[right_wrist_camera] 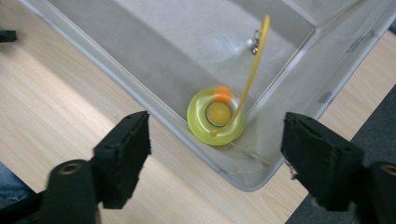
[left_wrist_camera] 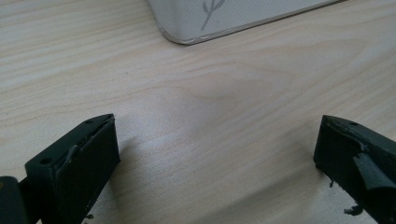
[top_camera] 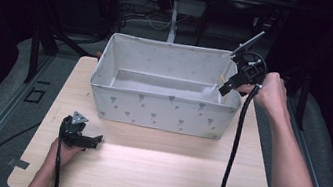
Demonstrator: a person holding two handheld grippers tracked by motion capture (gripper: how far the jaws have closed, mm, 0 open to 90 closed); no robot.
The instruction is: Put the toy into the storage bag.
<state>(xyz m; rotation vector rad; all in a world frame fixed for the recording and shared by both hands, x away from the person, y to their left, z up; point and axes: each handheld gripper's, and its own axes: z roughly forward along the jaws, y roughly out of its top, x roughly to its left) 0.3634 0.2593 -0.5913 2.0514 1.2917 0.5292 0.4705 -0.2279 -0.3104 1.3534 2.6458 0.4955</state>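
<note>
Pale wood-grain table point(top_camera: 152, 172); grey fabric bin point(top_camera: 161, 110) holds round yellow yo-yo point(right_wrist_camera: 216, 115); both tools wide.

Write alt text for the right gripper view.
A yellow ring toy with an orange bead and a thin yellow strap lies in the corner of a grey fabric bin on a wooden table. The right hand-held gripper is above it, black jaws open and holding nothing.
</note>
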